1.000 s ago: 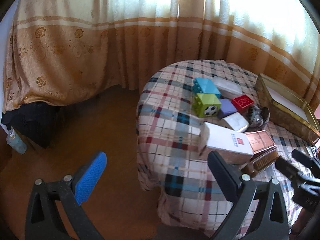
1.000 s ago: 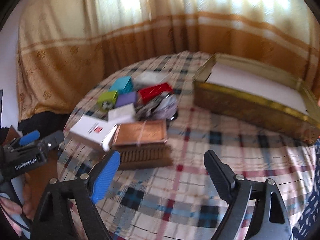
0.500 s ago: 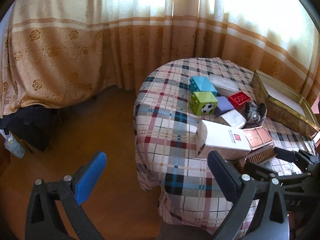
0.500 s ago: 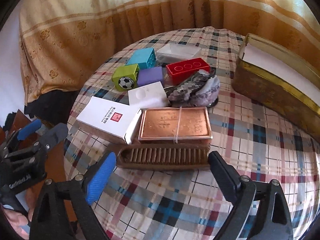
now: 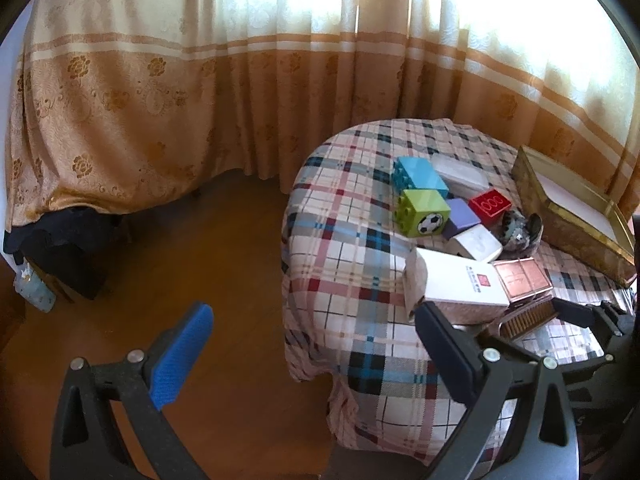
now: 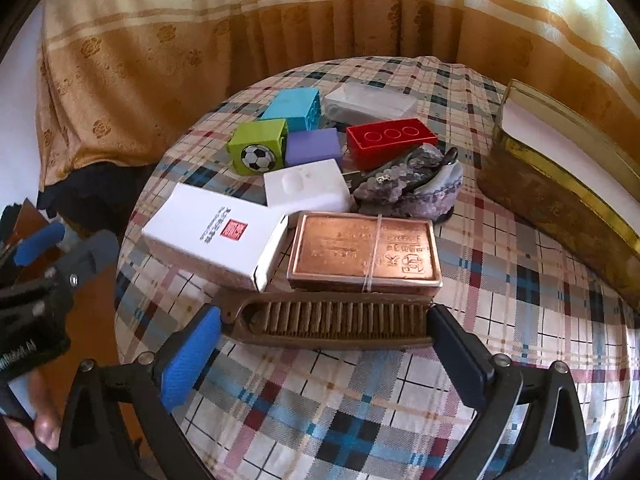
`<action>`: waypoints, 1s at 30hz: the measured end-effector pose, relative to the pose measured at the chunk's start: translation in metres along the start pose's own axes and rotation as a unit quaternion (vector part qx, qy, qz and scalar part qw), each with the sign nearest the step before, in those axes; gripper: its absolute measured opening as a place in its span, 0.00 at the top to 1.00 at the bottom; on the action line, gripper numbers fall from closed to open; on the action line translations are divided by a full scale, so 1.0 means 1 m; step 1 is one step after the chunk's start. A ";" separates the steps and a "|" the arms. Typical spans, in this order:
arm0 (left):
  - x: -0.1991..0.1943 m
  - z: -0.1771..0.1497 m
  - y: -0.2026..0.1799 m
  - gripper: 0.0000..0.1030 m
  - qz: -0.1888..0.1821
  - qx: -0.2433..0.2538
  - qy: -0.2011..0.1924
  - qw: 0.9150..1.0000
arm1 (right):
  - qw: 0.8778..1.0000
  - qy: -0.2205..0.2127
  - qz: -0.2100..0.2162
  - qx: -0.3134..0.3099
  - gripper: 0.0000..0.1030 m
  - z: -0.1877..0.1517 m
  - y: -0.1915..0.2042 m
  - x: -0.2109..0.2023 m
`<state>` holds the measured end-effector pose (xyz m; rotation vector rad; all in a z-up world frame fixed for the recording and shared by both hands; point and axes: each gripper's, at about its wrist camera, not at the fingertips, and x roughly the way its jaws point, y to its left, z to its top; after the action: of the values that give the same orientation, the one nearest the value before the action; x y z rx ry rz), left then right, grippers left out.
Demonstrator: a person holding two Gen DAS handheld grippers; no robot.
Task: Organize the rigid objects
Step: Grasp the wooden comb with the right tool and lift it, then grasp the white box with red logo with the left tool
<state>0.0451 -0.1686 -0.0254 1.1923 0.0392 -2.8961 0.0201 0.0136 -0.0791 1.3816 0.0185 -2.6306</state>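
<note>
A round table under a plaid cloth [image 6: 500, 240] carries a cluster of rigid items. At the front lies a brown ribbed brush [image 6: 332, 320]. Behind it sit a copper tin [image 6: 364, 252] and a white box with a red seal [image 6: 216, 236]. Further back are a small white block [image 6: 306, 186], a green football cube [image 6: 258, 148], purple [image 6: 314, 146], blue [image 6: 294, 108] and red [image 6: 390, 138] blocks, and a clear case [image 6: 370, 104]. My right gripper [image 6: 323, 320] is opening, its tips flanking the brush's ends without pressing. My left gripper [image 5: 312, 312] hangs open off the table's left side.
A gold open box with a white lining [image 6: 560, 168] stands at the table's right. A grey-purple crumpled object [image 6: 412, 188] lies beside the red block. Curtains [image 5: 240, 100] hang behind the table, over a wooden floor [image 5: 180, 272]. A person's hand [image 6: 44, 428] holds the left gripper.
The right gripper has moved in and down toward the brown brush and its jaws have spread wider. The left gripper has stayed in place.
</note>
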 end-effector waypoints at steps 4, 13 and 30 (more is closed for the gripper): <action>-0.002 0.001 -0.009 0.01 -0.012 0.015 -0.004 1.000 | 1.000 -0.006 0.007 0.012 0.01 -0.008 -0.011 -0.009; 0.005 0.011 -0.052 0.01 -0.079 0.053 0.018 0.995 | 0.992 -0.100 -0.046 0.068 0.01 -0.027 -0.060 -0.059; 0.044 0.009 -0.086 0.17 -0.046 0.080 0.067 0.993 | 0.980 -0.136 -0.059 0.132 0.01 -0.041 -0.100 -0.077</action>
<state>0.0055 -0.0825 -0.0481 1.4461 -0.1447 -2.9409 0.0810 0.1274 -0.0468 1.1054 -0.3028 -2.9877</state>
